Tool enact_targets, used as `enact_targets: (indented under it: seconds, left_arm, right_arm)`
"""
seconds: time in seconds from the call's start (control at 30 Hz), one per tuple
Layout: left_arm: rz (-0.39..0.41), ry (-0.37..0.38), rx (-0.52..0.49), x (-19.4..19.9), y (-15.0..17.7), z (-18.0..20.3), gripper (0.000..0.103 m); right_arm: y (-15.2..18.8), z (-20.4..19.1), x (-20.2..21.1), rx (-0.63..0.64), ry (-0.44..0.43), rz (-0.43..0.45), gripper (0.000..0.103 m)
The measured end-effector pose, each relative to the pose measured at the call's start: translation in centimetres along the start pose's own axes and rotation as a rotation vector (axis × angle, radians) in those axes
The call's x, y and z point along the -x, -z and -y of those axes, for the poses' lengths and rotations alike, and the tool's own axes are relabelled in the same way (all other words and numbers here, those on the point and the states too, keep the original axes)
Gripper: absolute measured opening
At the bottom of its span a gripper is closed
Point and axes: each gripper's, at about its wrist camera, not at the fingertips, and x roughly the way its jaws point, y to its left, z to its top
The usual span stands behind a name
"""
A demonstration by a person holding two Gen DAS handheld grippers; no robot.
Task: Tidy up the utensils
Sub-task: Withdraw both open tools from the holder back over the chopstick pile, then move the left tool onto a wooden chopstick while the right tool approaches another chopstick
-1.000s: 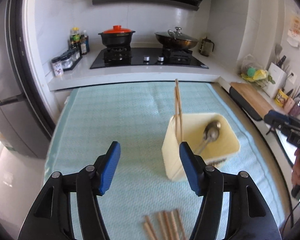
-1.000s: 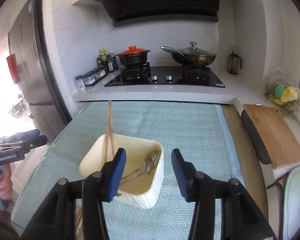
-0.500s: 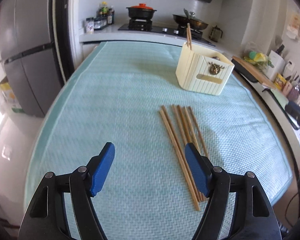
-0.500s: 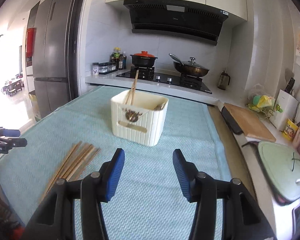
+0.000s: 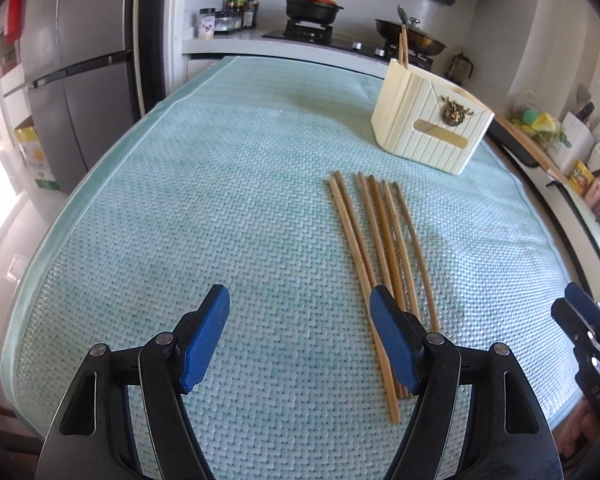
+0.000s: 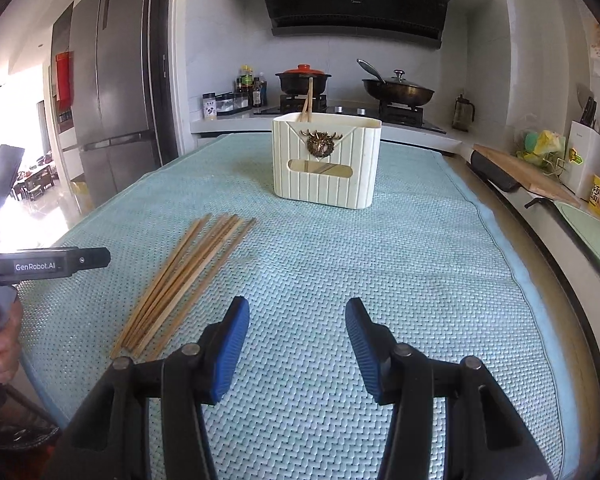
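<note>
The cream utensil holder [image 6: 326, 162] stands upright on the teal mat [image 6: 380, 264], two chopsticks [image 6: 307, 100] poking from it — six loose chopsticks [image 5: 380, 248] lie near it. Left gripper [image 5: 298, 320] and right gripper [image 6: 296, 330] both hang with jaws apart, empty. Only the right view shows the range hood [image 6: 356, 4].

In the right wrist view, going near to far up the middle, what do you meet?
Right gripper → mat → cream holder → stove → range hood.
</note>
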Motion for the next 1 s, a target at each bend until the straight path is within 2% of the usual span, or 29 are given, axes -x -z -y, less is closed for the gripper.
enact_targets:
  seconds: [0.4, 0.57, 0.8, 0.87, 0.93, 1.0]
  left_arm:
    - [-0.012, -0.034, -0.008, -0.9, 0.4, -0.4, 0.075]
    - [-0.02, -0.022, 0.018, -1.6, 0.6, -0.9, 0.079]
    - [-0.024, -0.011, 0.047, -1.8, 0.3, -1.4, 0.079]
    - [-0.02, -0.016, 0.047, -1.6, 0.3, -1.5, 0.079]
    - [-0.016, -0.024, 0.051, -1.5, 0.3, -1.6, 0.08]
    - [-0.016, -0.028, 0.057, -1.5, 0.3, -1.8, 0.08]
  right_arm:
    - [1.3, -0.9, -1.1, -0.002, -0.013, -0.047, 0.051]
    - [1.7, -1.4, -1.9, 0.004, -0.025, -0.08, 0.051]
    - [-0.5, -2.5, -5.0, -0.001, -0.093, -0.12, 0.051]
    - [-1.5, -3.1, -6.4, -0.014, -0.124, -0.136, 0.047]
    - [-2.4, -3.8, -7.8, -0.017, -0.151, -0.155, 0.039]
    - [-3.1, -4.7, -9.3, -0.007, -0.16, -0.168, 0.036]
